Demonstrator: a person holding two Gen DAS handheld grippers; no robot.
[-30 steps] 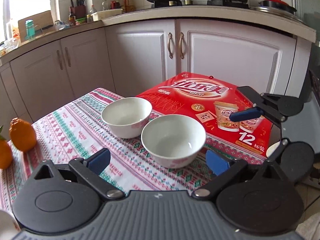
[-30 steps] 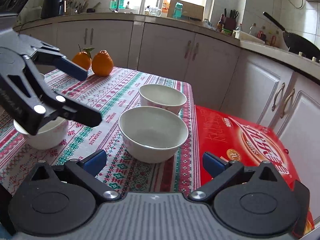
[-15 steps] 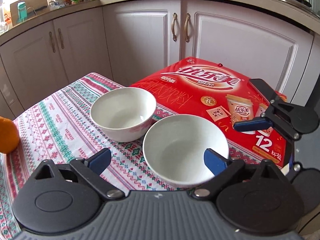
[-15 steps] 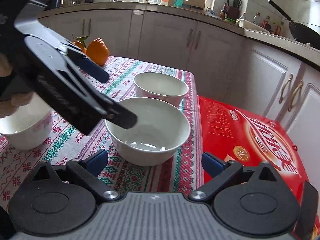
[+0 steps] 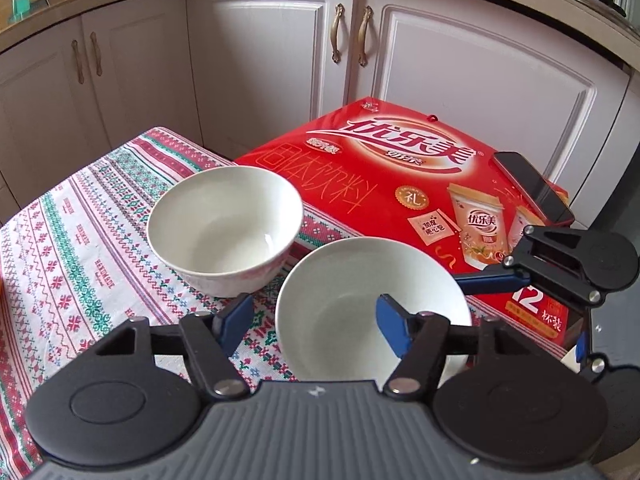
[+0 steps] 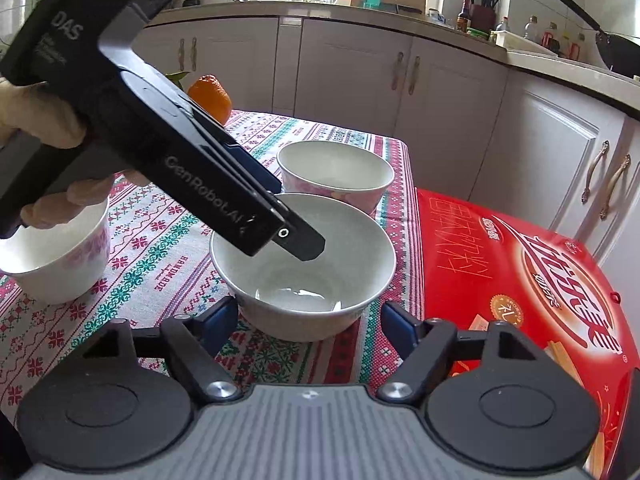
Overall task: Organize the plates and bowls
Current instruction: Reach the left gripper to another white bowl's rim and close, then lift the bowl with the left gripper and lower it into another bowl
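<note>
White near bowl straddled at rim by left gripper, jaws just closing, contact unclear; right gripper narrowed, apparently empty. Far bowl unstacked.

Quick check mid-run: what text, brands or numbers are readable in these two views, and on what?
"GenRobot.AI": side of left gripper
"DAS": its upper body
"优乐美", "12 杯装", "礼": red box
"HANDMADE": tablecloth
Smaller print on the box and counter bottles: unreadable.
</note>
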